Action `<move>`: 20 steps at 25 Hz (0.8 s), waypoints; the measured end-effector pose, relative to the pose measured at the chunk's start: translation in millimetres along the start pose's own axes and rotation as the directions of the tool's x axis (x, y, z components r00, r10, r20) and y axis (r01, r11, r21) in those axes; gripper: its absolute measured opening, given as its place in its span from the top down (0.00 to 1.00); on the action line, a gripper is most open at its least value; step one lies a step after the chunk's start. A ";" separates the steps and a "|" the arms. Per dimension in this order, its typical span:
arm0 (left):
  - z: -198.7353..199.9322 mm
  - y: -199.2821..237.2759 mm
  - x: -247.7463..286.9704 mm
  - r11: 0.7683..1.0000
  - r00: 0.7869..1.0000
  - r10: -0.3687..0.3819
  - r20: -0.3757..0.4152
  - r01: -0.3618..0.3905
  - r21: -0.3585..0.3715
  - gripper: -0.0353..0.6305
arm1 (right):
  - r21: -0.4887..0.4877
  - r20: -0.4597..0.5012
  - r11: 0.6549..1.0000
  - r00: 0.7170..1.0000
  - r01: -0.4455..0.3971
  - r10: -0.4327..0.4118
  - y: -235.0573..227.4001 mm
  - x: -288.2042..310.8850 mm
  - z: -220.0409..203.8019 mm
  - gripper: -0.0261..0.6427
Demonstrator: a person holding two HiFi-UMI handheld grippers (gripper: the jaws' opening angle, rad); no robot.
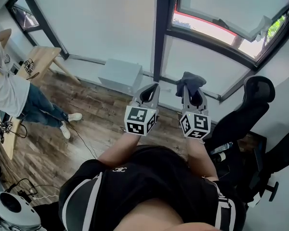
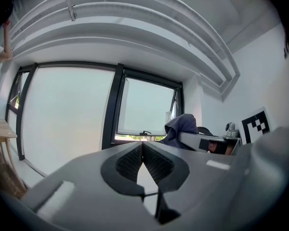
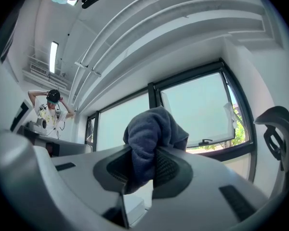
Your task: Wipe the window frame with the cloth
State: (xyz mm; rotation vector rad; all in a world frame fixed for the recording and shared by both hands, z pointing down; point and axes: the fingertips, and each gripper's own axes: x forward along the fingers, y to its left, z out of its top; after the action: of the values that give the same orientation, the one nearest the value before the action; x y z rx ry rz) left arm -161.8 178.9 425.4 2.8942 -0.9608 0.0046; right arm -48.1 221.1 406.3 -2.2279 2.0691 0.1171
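In the head view, the left gripper (image 1: 149,91), grey with a square-marker cube, sits just above centre at 12 o'clock. The matching right gripper (image 1: 192,94) is beside it toward 2 o'clock, and a bunched blue-grey cloth (image 1: 191,80) sticks out of its tip. Both point at the dark metal window frame (image 1: 161,32), whose upright bar rises at 12 o'clock. The cloth is near the frame's lower rail, though whether it touches cannot be told. A low white box (image 1: 120,75) stands against the wall at 11 o'clock. A person in a white shirt and jeans (image 1: 9,88) stands on the wooden plank floor (image 1: 86,124) at 9 o'clock, next to a pale wooden table (image 1: 38,59). A black office chair (image 1: 250,107) is at 3 o'clock. In the left gripper view, the jaws are pressed together at their tips with nothing between them. The frame's upright bar is at 11 o'clock, and the cloth shows at 2 o'clock. In the right gripper view, the jaws pinch the cloth at centre. Its folds bulge up over them in front of the window, apart from the frame.
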 end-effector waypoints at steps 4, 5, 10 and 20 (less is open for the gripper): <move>-0.3 19.6 -1.5 1.000 1.000 0.003 0.011 -0.003 -0.004 0.93 | 0.009 0.011 1.000 1.000 0.025 -0.026 4.9 10.0 -2.6 0.83; -0.5 23.2 -1.2 1.000 1.000 0.004 0.012 -0.004 -0.005 0.93 | 0.012 0.010 1.000 1.000 0.029 -0.029 5.0 12.7 -3.9 0.83; -0.8 38.3 7.2 1.000 1.000 0.004 0.015 -0.004 0.000 0.93 | 0.014 0.012 0.999 0.999 0.032 -0.032 4.0 31.5 -8.1 0.83; -5.3 84.4 55.8 0.999 0.999 0.041 0.003 -0.041 0.003 0.93 | 0.006 0.024 1.000 1.000 -0.009 0.009 -8.4 104.0 -18.3 0.82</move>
State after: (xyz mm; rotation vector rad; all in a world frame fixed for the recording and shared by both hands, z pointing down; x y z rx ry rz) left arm -167.3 78.8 439.7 2.8775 -1.0211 0.0046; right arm -32.2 116.5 411.8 -2.2032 2.0648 0.1373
